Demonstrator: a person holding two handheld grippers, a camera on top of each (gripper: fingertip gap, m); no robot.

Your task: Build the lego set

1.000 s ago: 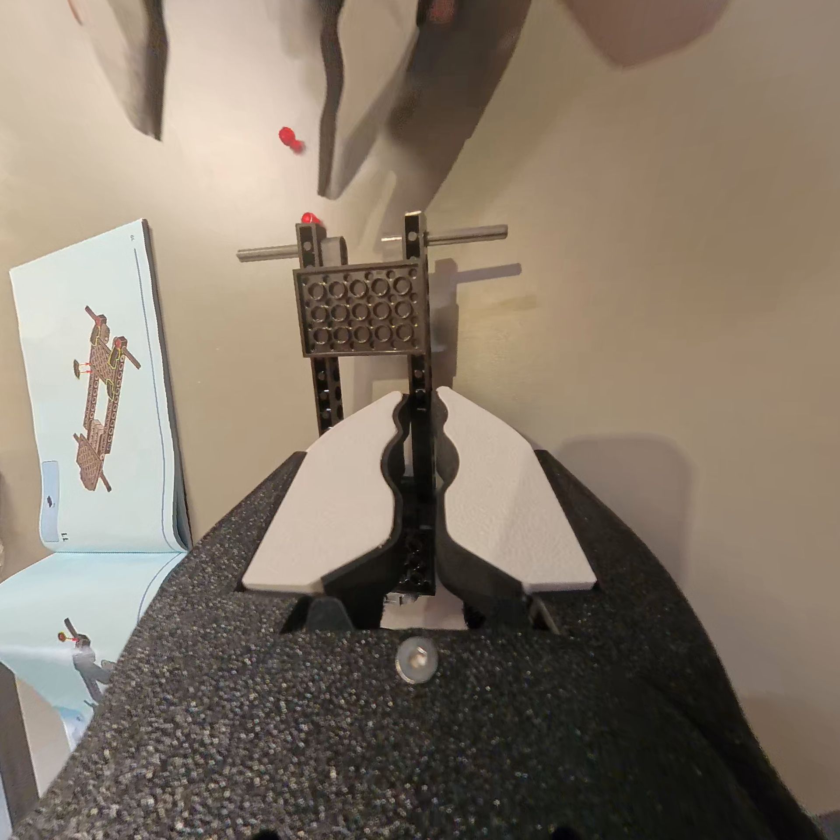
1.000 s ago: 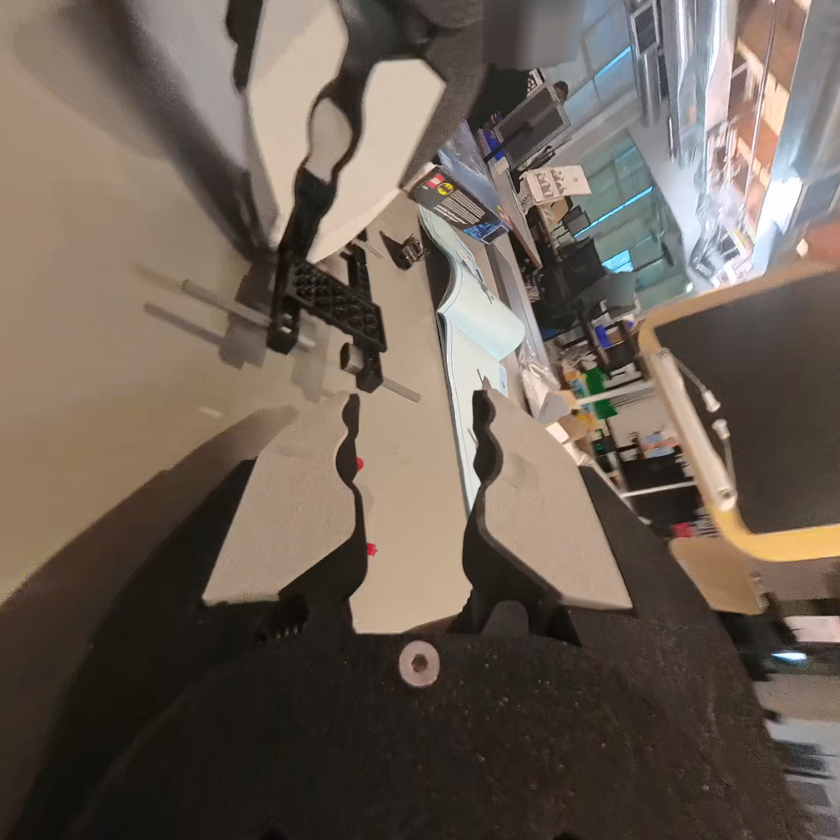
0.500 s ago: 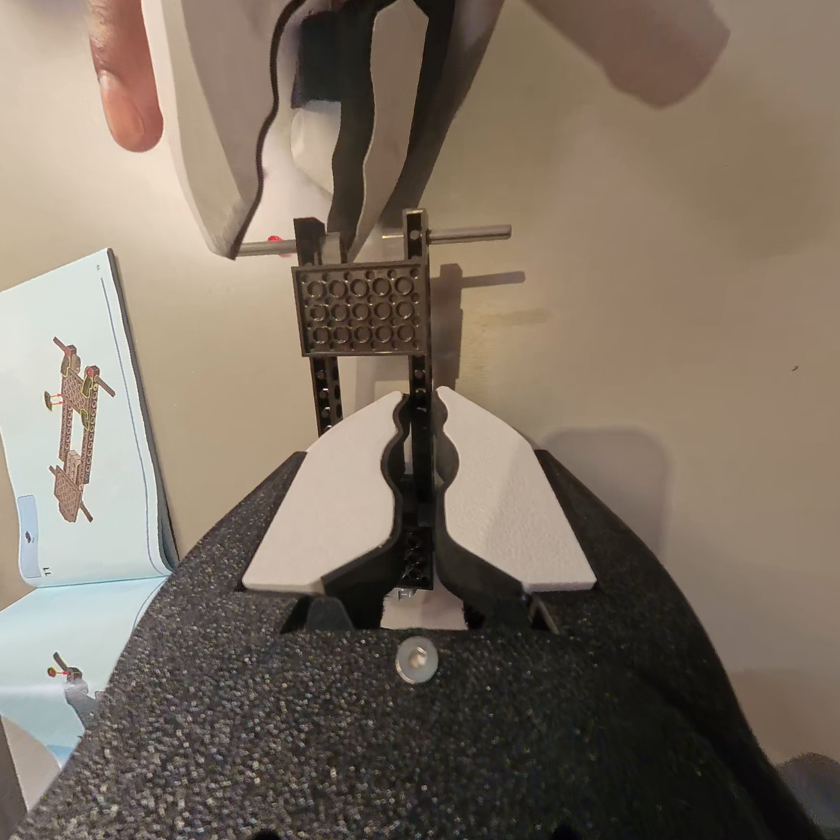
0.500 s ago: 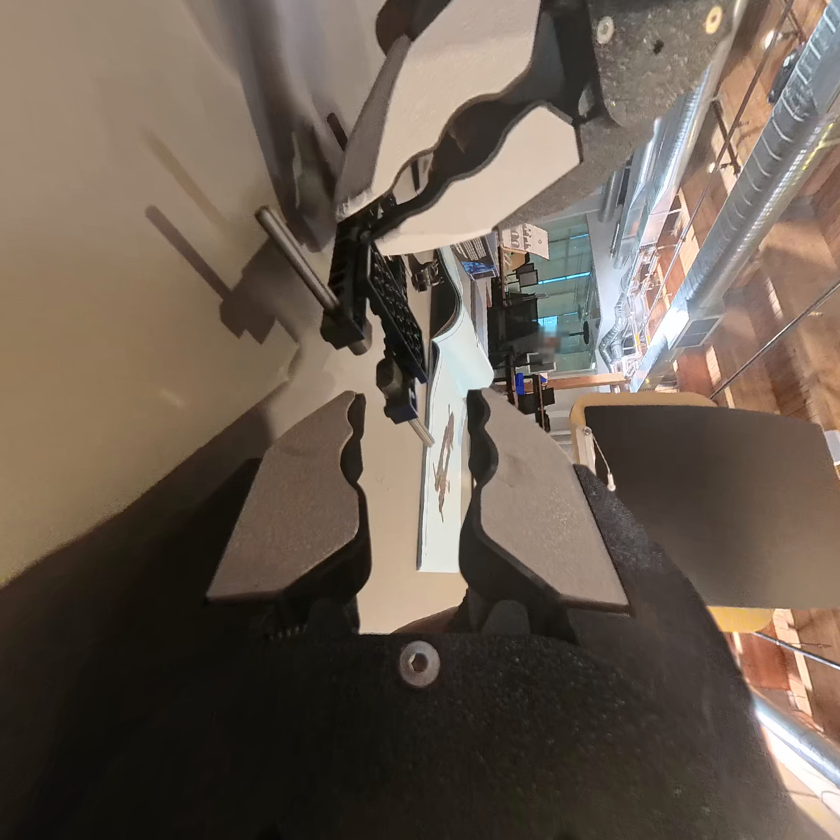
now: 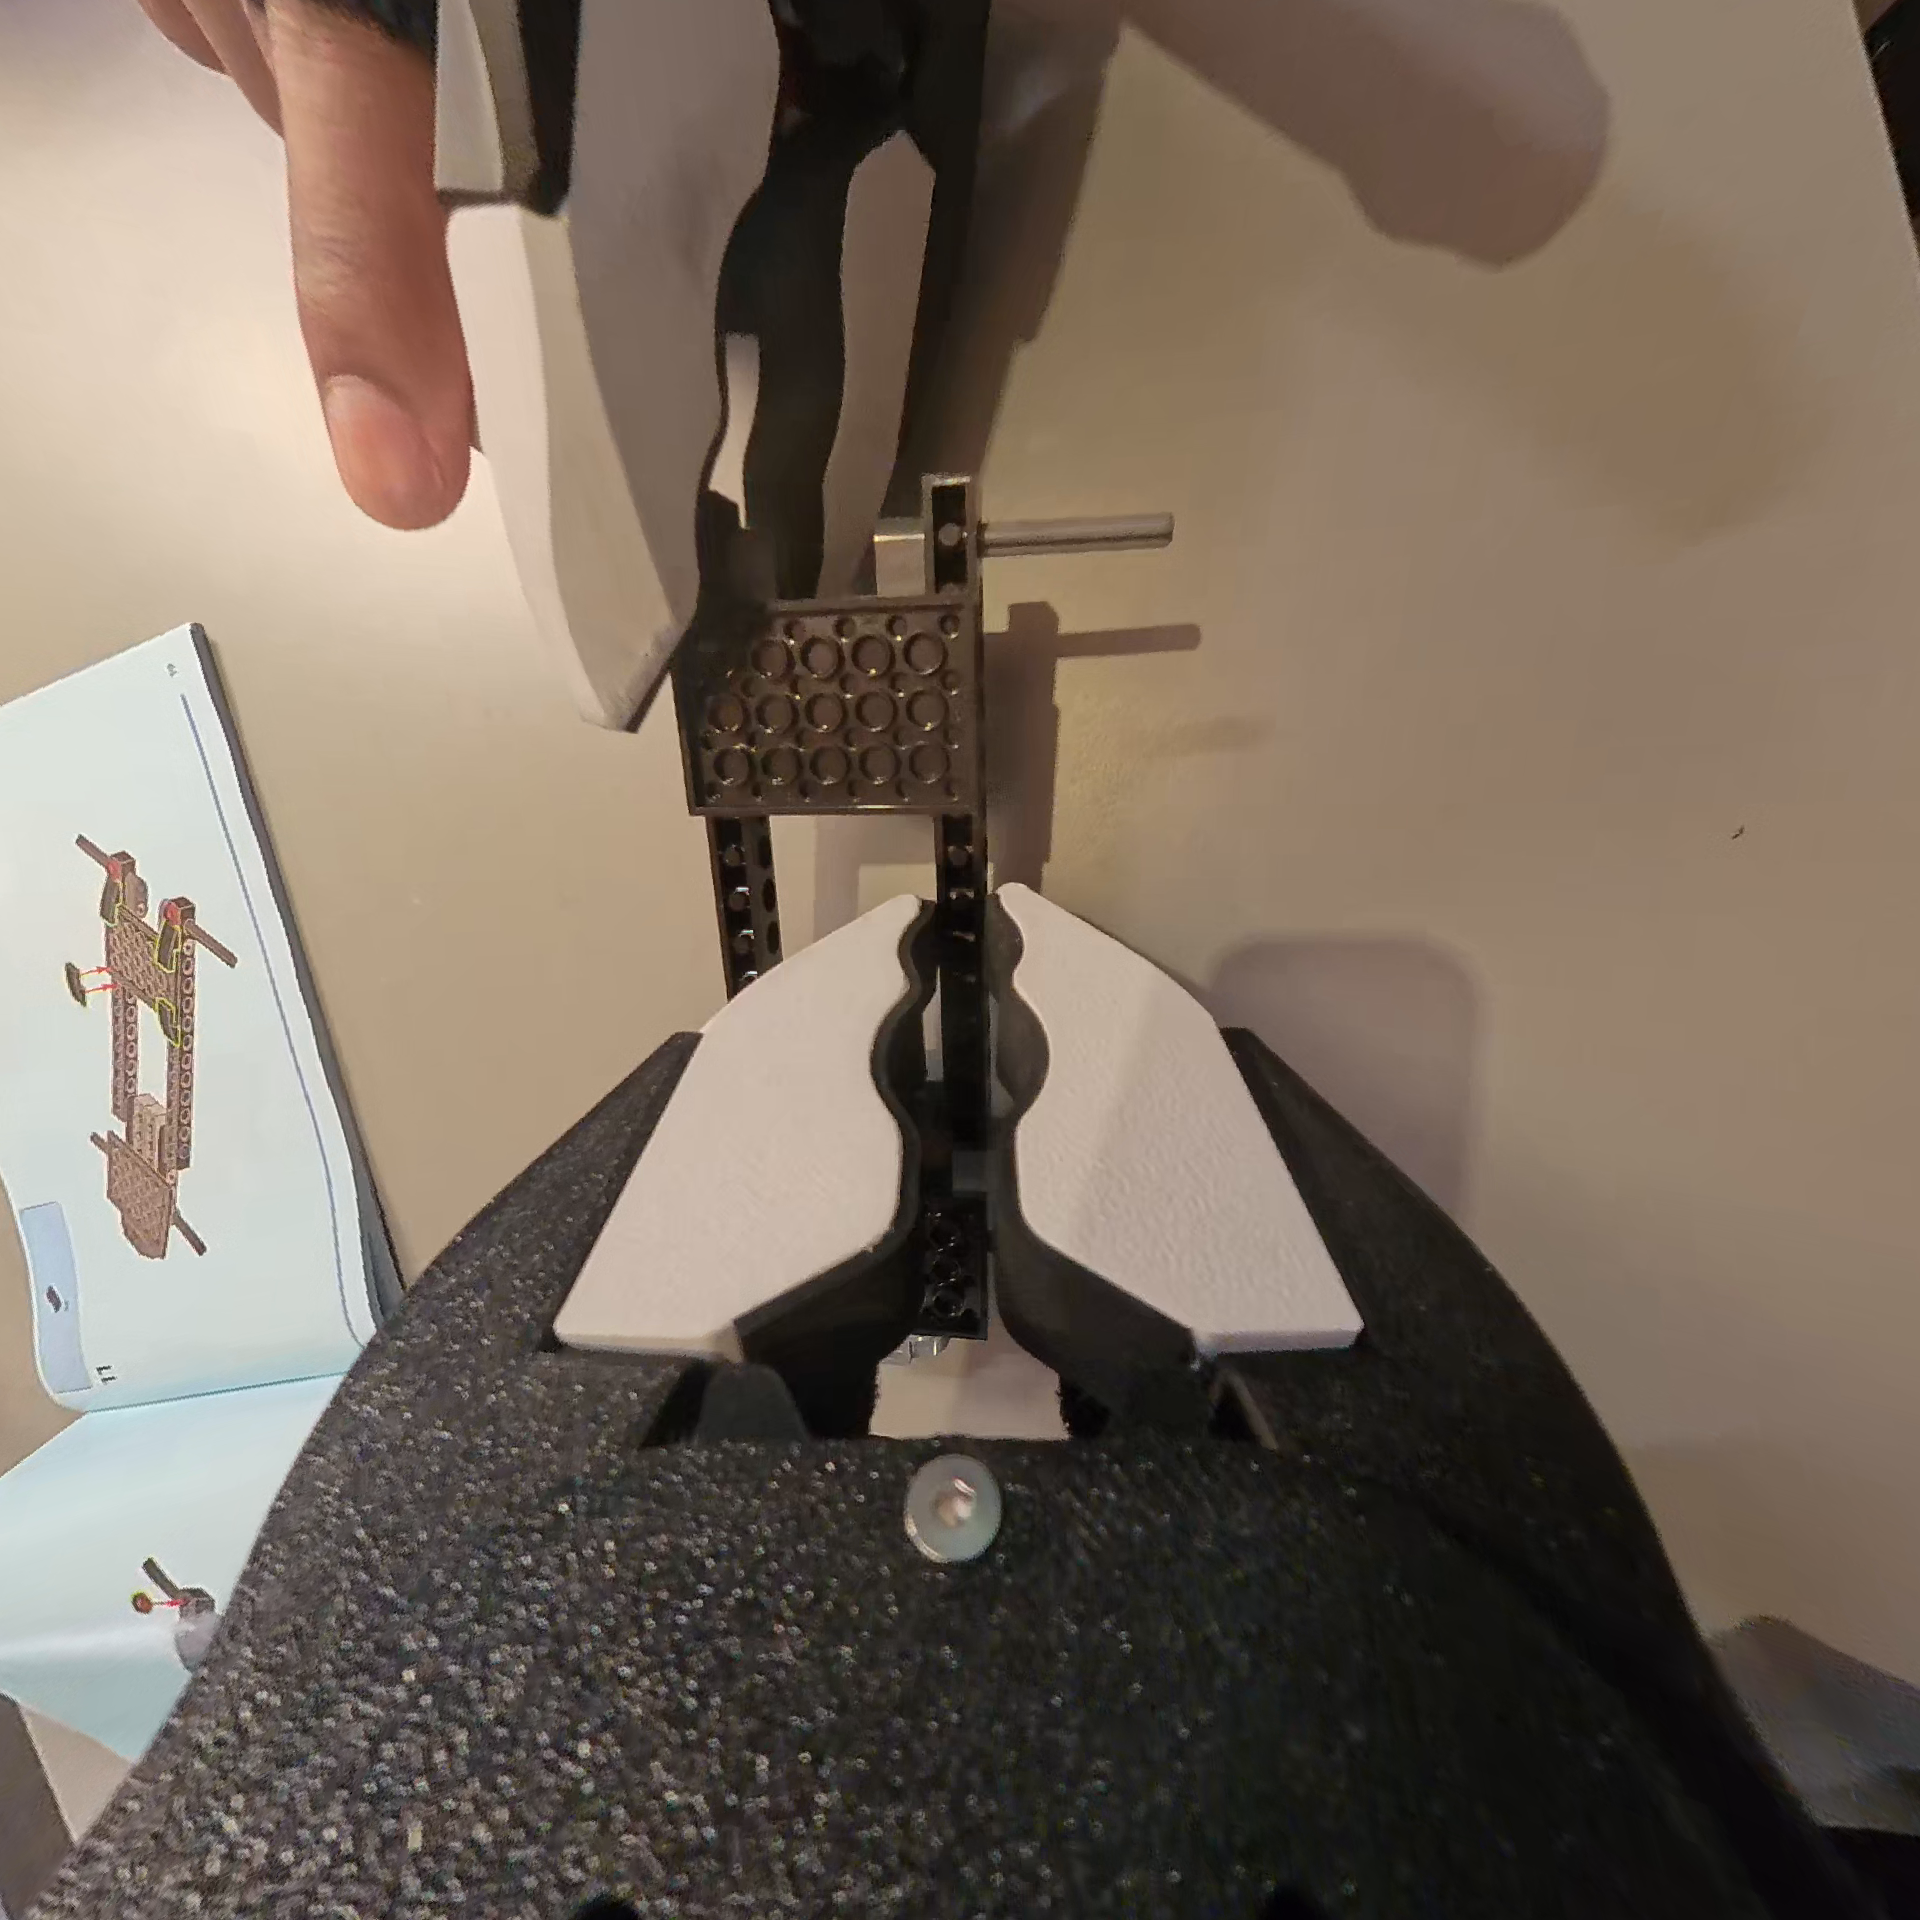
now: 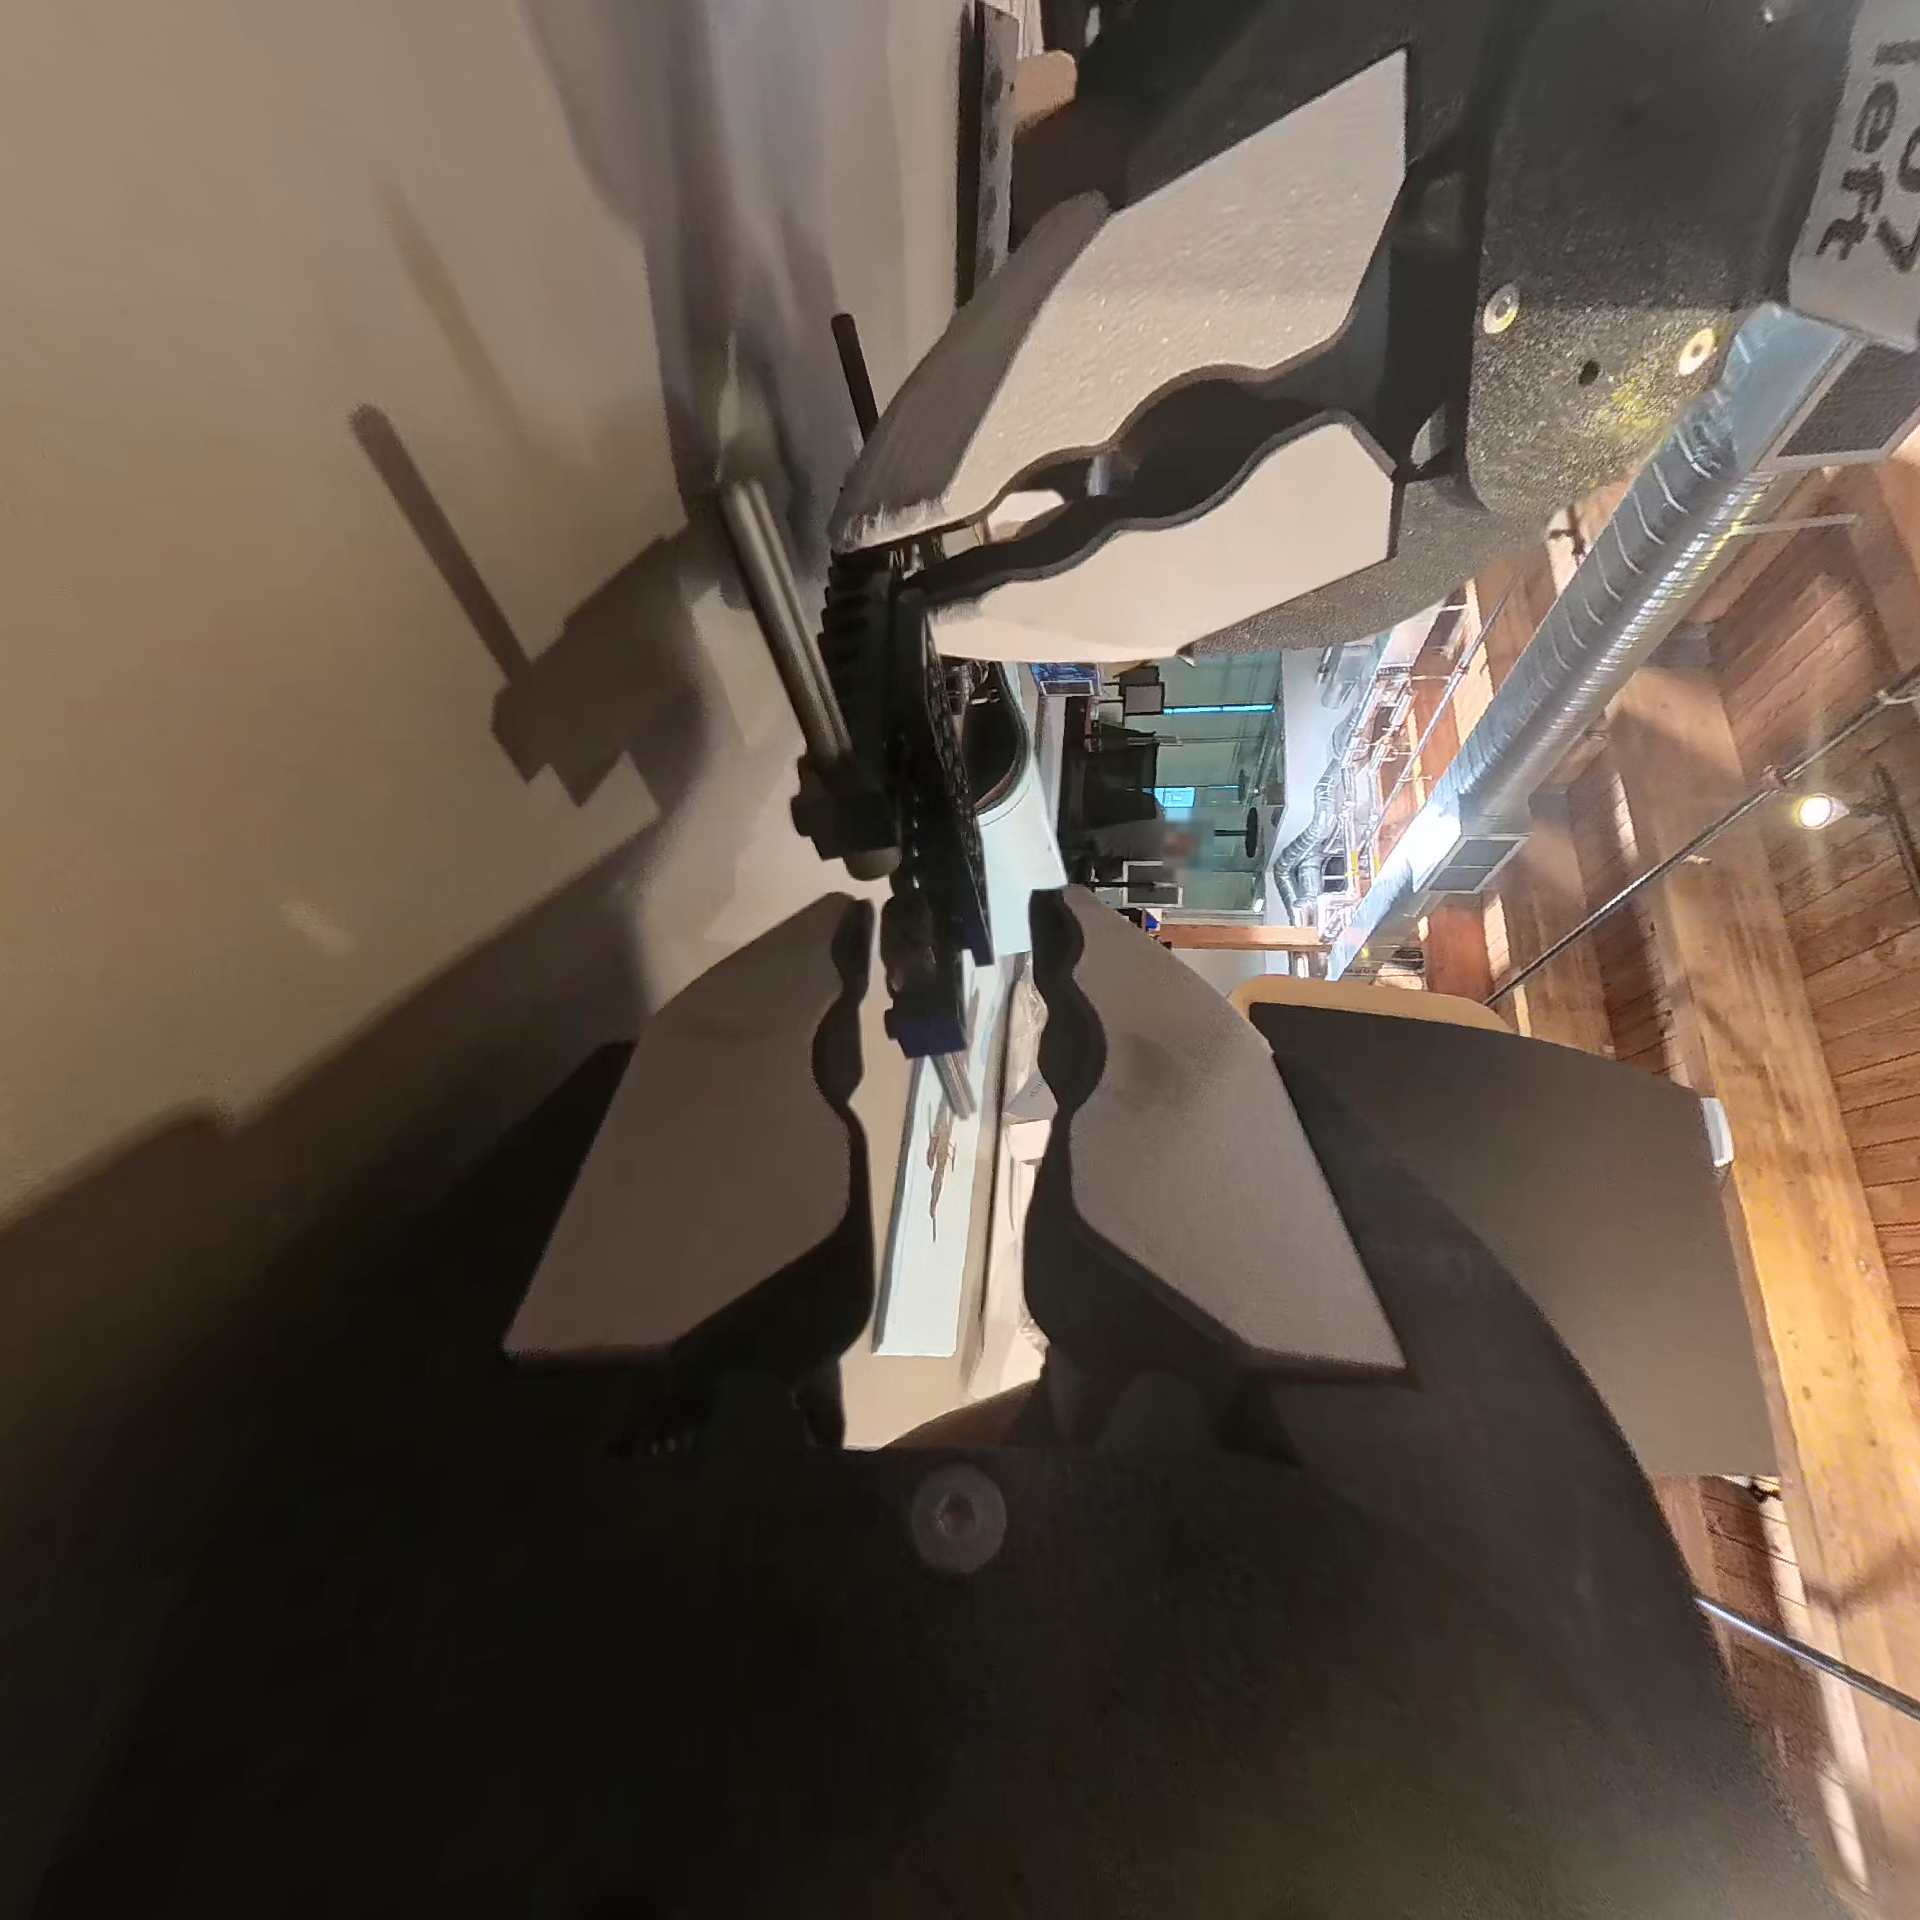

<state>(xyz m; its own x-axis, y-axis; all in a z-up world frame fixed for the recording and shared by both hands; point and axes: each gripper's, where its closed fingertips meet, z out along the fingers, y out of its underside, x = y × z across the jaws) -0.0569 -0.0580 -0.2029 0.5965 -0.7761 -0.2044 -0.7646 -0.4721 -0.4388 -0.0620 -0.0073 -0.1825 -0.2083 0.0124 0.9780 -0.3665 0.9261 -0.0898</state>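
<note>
Basically, the black brick frame (image 5: 836,717) runs lengthwise straight out from the left gripper (image 5: 961,904), clenched on its right beam; right gripper (image 6: 951,914) straddles its far end, spread.

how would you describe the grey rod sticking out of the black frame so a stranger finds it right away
Start at the black frame clamped in the left tool over the beige table. Follow the gripped beam to its far end, past the studded plate. The rod pokes sideways there: bare grey metal, round, the only part that is not black.
</note>
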